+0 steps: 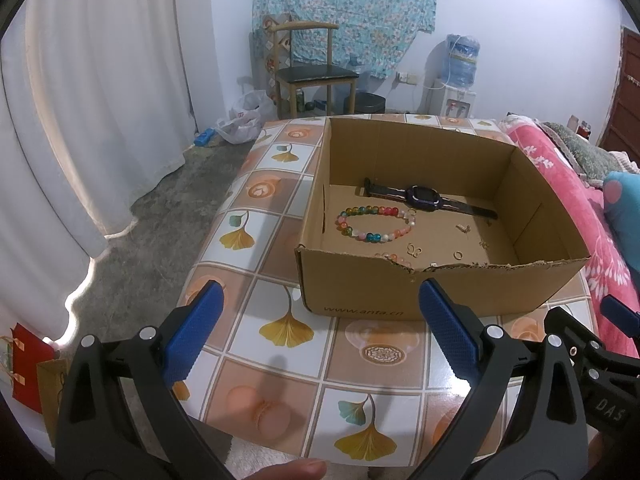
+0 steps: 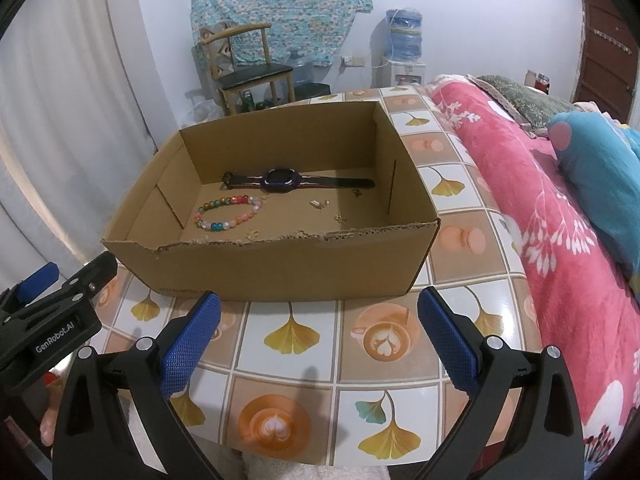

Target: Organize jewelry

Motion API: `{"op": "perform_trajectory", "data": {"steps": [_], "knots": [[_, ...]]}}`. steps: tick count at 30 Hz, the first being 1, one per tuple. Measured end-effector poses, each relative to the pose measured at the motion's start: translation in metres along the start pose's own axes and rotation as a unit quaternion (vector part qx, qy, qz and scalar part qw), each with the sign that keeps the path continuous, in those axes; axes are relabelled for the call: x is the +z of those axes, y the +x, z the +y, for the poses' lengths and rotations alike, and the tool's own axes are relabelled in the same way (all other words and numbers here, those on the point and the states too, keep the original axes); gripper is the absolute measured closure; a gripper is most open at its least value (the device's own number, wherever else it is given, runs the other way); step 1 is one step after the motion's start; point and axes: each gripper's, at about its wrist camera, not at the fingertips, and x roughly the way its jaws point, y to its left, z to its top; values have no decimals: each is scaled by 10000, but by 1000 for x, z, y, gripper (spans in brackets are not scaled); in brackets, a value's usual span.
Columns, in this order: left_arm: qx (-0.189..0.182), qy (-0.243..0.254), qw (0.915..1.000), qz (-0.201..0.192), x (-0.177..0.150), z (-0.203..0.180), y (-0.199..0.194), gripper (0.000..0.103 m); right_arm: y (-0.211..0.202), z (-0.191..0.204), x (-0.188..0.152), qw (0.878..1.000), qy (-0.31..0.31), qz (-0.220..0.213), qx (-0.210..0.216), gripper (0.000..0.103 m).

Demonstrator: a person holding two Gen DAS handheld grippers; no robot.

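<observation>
1. My left gripper (image 1: 320, 332) has its jaws wide apart, holding nothing, hovering over the near part of the bench (image 1: 280, 312).
2. My right gripper (image 2: 320, 332) is the same: jaws spread, nothing between them, above the near bench edge, just right of the left one.
3. Cardboard box (image 1: 440, 292) sits open-topped on the bench, beyond both grippers; near rim is torn and ragged.
4. Inside the box, a dark watch (image 1: 426, 196) lies flat toward the far wall, strap stretched left to right.
5. A bead bracelet (image 1: 376, 224), multicoloured, lies on the box floor just near-side of the watch, left of centre.
6. Small gold pieces (image 1: 414, 250) are scattered on the box floor right of the bracelet; too small to tell what each is.
7. A second beaded piece (image 1: 394, 258) shows partly behind the torn near rim.
8. A bed with a pink blanket (image 2: 540, 208) runs along the right of the bench.
</observation>
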Motion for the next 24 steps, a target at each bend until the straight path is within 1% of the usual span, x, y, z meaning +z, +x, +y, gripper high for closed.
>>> {"op": "perform_trajectory", "data": {"steps": [6, 8, 9, 24], "knots": [[-1, 6, 10000, 1, 0, -3, 0, 8, 0, 0, 0, 10000, 14, 17, -2, 7], [-10, 10, 10000, 6, 1, -3, 0, 8, 0, 1, 0, 10000, 15, 26, -1, 7], [-10, 2, 10000, 3, -2, 4, 0, 8, 1, 0, 0, 10000, 21, 23, -1, 7], [-20, -7, 10000, 13, -3, 5, 1, 8, 1, 0, 0, 10000, 52, 37, 2, 7]]}}
